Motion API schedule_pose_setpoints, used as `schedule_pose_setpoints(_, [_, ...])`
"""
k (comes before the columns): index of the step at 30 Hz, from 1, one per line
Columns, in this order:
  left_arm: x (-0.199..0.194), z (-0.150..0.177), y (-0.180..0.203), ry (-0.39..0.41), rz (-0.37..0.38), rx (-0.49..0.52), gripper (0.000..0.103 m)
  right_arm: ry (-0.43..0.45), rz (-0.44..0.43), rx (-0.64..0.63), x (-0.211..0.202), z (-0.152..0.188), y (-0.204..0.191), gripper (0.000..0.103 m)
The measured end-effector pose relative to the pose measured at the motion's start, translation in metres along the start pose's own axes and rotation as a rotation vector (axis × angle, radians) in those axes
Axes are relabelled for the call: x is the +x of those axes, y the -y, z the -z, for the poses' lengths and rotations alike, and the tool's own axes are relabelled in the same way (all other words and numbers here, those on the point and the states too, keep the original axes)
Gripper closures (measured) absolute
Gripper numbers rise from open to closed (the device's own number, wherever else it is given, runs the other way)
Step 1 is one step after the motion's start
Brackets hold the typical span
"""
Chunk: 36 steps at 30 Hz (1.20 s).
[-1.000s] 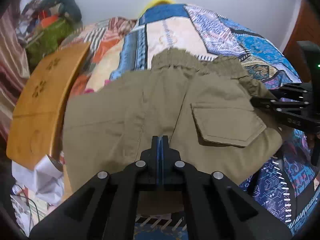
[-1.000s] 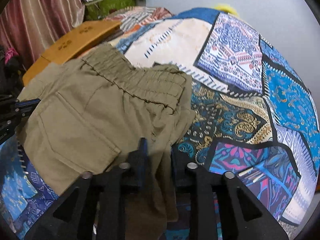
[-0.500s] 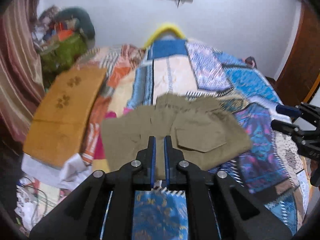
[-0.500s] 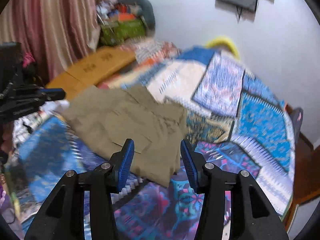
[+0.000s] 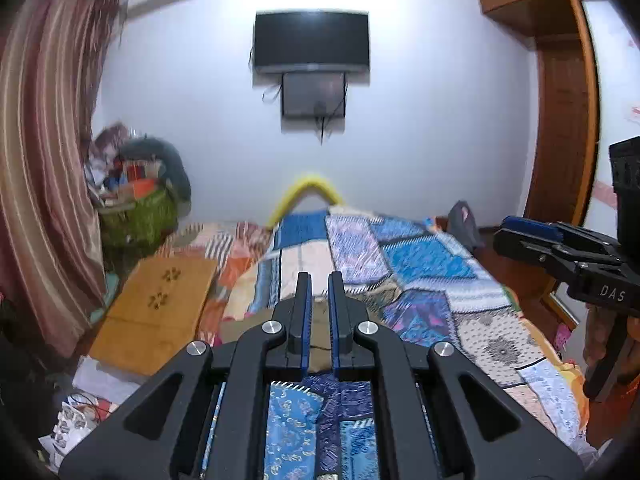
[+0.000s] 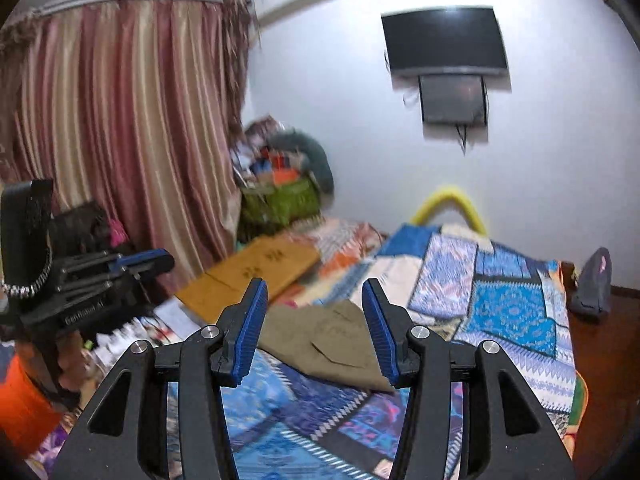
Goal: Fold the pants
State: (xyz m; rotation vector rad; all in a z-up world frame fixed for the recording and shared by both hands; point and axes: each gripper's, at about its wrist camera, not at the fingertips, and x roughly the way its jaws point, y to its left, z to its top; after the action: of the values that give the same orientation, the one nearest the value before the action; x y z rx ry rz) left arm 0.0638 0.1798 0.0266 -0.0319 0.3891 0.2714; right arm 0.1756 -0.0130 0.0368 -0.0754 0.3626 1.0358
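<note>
The khaki pants (image 6: 328, 344) lie folded on the patchwork quilt, a pocket flap facing up. In the left wrist view only a strip of the pants (image 5: 248, 326) shows behind the fingers. My left gripper (image 5: 320, 280) hangs high above the bed, its jaws a narrow gap apart with nothing between them. My right gripper (image 6: 314, 288) is also well above the pants, open wide and empty. Each gripper shows in the other's view: the left gripper (image 6: 140, 260) at the left edge, the right gripper (image 5: 508, 234) at the right edge.
The quilt-covered bed (image 5: 432, 264) fills the middle of the room. A wooden board (image 5: 160, 304) lies at its left edge, a green bag pile (image 5: 136, 216) and curtain (image 6: 120, 140) behind. A television (image 5: 312, 40) hangs on the far wall. Wooden door frame (image 5: 568, 120) at right.
Both grippers let go of the pants, rose and drew back from the bed. The left jaws parted slightly and the right jaws opened wide. The pants stay flat on the quilt.
</note>
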Motion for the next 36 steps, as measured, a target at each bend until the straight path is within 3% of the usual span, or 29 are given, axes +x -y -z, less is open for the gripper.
schedule_pose_setpoints(4, [-0.044, 0.010, 0.015, 0.074, 0.006, 0.016, 0.087, 0.071, 0.013, -0.038, -0.033, 0.009, -0.027, 0.057])
schedule_pose_setpoints(6, [-0.057, 0.016, 0.020, 0.094, 0.011, 0.020, 0.066, 0.093, 0.013, -0.040, -0.042, 0.015, -0.033, 0.057])
schedule_pose_setpoints(9, [-0.073, 0.025, 0.024, 0.127, 0.008, 0.020, 0.048, 0.111, 0.014, -0.028, -0.050, 0.023, -0.039, 0.055])
schedule_pose_setpoints(11, [-0.081, 0.031, 0.028, 0.137, 0.001, 0.026, 0.048, 0.127, 0.027, -0.022, -0.054, 0.027, -0.043, 0.042])
schedule_pose_setpoints(13, [-0.086, 0.034, 0.028, 0.138, 0.012, 0.018, 0.044, 0.150, 0.041, -0.021, -0.059, 0.030, -0.047, 0.037])
schedule_pose_setpoints(17, [-0.096, 0.039, 0.027, 0.160, 0.010, 0.001, 0.023, 0.187, 0.074, -0.019, -0.065, 0.033, -0.052, 0.021])
schedule_pose_setpoints(21, [-0.103, 0.043, 0.025, 0.187, -0.013, -0.006, 0.005, 0.198, 0.102, -0.018, -0.066, 0.034, -0.057, 0.014])
schedule_pose_setpoints(25, [-0.107, 0.046, 0.023, 0.207, -0.030, 0.002, 0.001, 0.202, 0.123, -0.011, -0.068, 0.039, -0.059, 0.000])
schedule_pose_setpoints(36, [-0.105, 0.052, 0.025, 0.199, -0.041, -0.012, 0.000, 0.204, 0.141, -0.014, -0.074, 0.044, -0.062, 0.000])
